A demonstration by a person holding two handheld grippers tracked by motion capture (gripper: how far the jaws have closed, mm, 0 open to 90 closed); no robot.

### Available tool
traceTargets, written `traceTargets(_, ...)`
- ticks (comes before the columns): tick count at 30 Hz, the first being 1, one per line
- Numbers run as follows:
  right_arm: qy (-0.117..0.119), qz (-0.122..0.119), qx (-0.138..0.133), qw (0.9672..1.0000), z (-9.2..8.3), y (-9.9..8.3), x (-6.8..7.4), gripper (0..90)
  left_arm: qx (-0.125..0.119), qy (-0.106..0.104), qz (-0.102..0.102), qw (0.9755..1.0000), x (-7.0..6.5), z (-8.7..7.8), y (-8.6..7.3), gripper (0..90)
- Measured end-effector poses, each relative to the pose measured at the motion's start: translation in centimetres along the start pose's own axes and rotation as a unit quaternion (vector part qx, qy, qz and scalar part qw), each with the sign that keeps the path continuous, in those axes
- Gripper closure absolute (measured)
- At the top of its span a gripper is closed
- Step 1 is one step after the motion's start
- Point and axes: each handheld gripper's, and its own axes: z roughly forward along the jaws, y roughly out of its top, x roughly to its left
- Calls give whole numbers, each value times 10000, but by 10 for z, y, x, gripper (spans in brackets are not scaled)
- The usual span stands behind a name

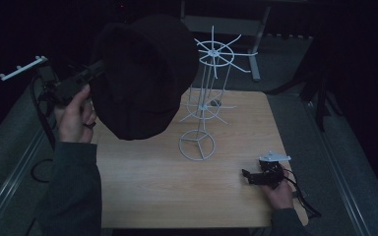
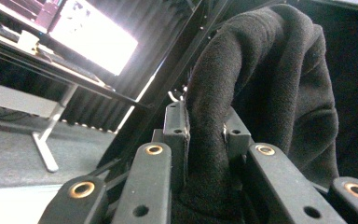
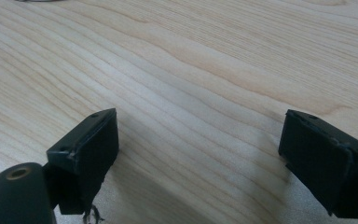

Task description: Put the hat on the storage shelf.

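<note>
**Hat held up at the left, rack standing bare**

Hat (image 1: 140, 73) of dark fleece hangs in the air above the left part of the desk (image 1: 177, 191), well clear of the wood. The left tool (image 1: 96, 69) grips its edge: in the left gripper view a thick fold of the hat (image 2: 261, 93) runs down between the two black jaws, which press on it from both sides with only the cloth between them. In the high view the hat covers the tips of that tool, so the point of grip cannot be seen there; the left hand (image 1: 74, 115) wraps the tool's body just left of the hat. The room is dim, and the hat reads as one dark mass whose shape and opening are hard to make out.

A white wire rack (image 1: 206, 98) stands upright near the middle of the desk, a ring at its foot and spokes at its top. The hat hides the space just left of the rack, so whether cloth and wire touch cannot be told.

The right tool (image 1: 256, 177) lies low on the desk near the right front corner, the right hand (image 1: 280, 191) behind it and partly cut off by the desk's edge. Its jaws stand wide apart over bare wood (image 3: 191, 93), with nothing between them.
</note>
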Motion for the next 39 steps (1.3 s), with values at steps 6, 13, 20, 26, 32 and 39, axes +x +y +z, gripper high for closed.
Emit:
traceTargets(6,2,-1,4,10000,0,0,0,118,-45,21,-100,9999,2,25,4,782)
traceTargets(13,2,0,2,10000,0,0,0,118,5,217,-217,9995,10,55,0,782)
traceTargets(20,-4,2,-7,10000,0,0,0,118,264,556,-281,9977,24,73,-14,781)
traceTargets(26,-6,-4,-12,10000,0,0,0,118,527,848,-299,9946,34,83,-27,773)
traceTargets(32,-9,-1,-18,10000,0,0,0,118,809,1193,-479,9884,49,89,-42,740)
traceTargets(39,-7,4,-15,10000,0,0,0,118,1039,1390,-449,9838,53,97,-50,691)
